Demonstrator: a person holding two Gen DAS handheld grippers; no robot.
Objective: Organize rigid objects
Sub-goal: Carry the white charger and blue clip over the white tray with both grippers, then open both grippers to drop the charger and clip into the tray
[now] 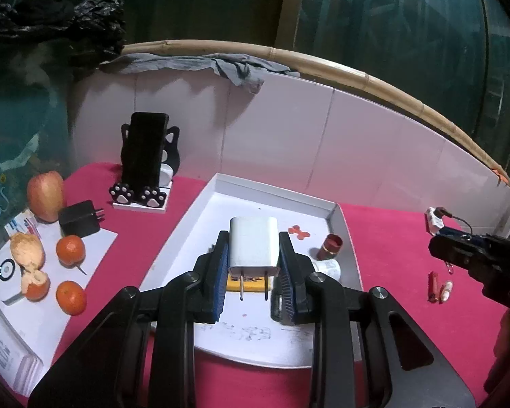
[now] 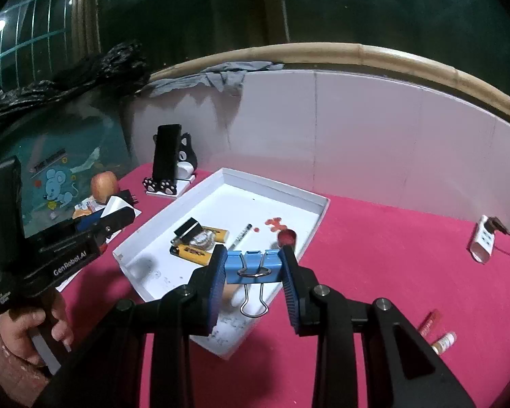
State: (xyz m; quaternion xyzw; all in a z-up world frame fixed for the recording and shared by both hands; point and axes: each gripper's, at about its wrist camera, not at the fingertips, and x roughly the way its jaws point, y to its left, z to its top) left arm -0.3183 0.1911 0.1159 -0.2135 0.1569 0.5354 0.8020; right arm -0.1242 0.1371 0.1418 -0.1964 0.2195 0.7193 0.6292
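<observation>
Two grippers are carrying items above the white tray (image 1: 200, 200): the left gripper (image 1: 254, 255) is pinching a white charger (image 1: 253, 248) by its flat, slick sides, the right gripper (image 2: 253, 267) a stiff, light blue binder clip (image 2: 253, 264) across its body.

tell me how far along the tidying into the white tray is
Partly done. Already in the white tray: yellow lighters, a pen and a small red cap. In hand: the left gripper holds a white charger, the right gripper a blue binder clip, both over the tray. Left outside: the black adapter and two small tubes on the pink cloth.
</observation>
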